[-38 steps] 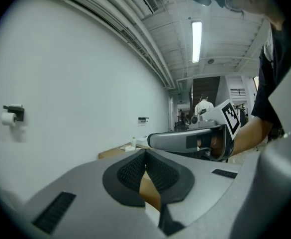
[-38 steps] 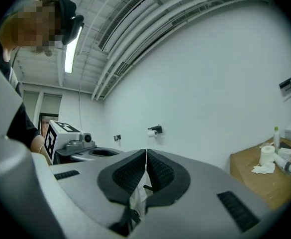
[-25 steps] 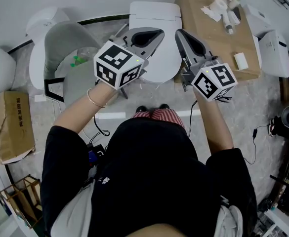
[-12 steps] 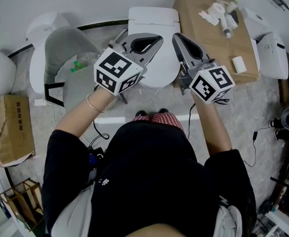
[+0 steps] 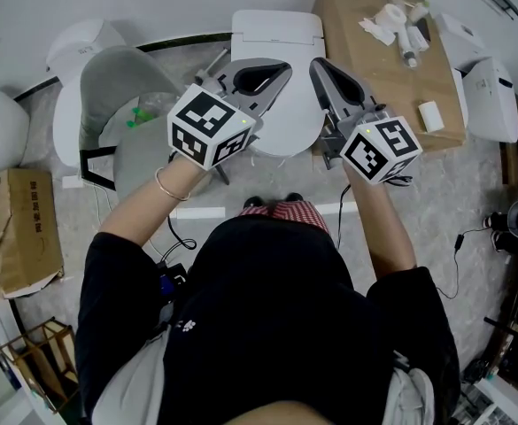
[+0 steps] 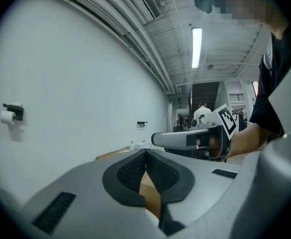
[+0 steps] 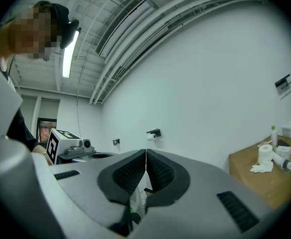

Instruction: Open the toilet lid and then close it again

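The white toilet (image 5: 276, 27) stands against the wall at the top of the head view, its lid (image 5: 292, 118) lying flat and closed. Both grippers hover above the lid, side by side and not touching it. My left gripper (image 5: 282, 66) is shut with nothing between its pads, its tip over the lid's left part. My right gripper (image 5: 318, 64) is also shut and empty, over the lid's right edge. The left gripper view (image 6: 146, 153) and right gripper view (image 7: 145, 153) look up at a white wall. The toilet does not show in them.
A brown table (image 5: 374, 78) with tissue and a bottle stands right of the toilet. A grey chair (image 5: 121, 82) and white fixtures are on the left, a cardboard box (image 5: 19, 228) further left. White units (image 5: 493, 96) and floor cables (image 5: 458, 264) lie at the right.
Both grippers have shifted slightly forward, toward the toilet, compared with a second ago. Over the last half second almost nothing has moved. Jaws stay shut.
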The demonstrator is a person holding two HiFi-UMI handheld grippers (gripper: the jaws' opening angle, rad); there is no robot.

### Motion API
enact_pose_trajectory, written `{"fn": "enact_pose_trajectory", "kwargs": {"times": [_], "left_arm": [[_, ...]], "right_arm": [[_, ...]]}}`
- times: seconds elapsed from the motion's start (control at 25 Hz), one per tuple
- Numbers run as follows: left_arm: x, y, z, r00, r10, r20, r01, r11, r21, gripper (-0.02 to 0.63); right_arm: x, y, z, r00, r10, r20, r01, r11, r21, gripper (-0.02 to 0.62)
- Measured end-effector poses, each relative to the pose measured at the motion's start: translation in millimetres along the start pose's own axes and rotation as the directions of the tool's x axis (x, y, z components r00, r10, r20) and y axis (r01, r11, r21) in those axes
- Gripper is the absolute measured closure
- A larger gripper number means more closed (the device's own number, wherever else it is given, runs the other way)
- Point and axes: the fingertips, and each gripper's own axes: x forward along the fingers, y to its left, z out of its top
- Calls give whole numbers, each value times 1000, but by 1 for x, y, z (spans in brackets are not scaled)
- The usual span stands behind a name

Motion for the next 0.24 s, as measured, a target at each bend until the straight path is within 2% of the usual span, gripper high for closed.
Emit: {"fn": "enact_pose_trajectory", "kwargs": {"times": [0.24], "left_arm": [[1, 3, -1, 1000, 3, 1, -3, 1000, -3, 601]], "right_arm": [[2, -2, -2, 1000, 0, 0, 0, 1000, 0, 574]]}}
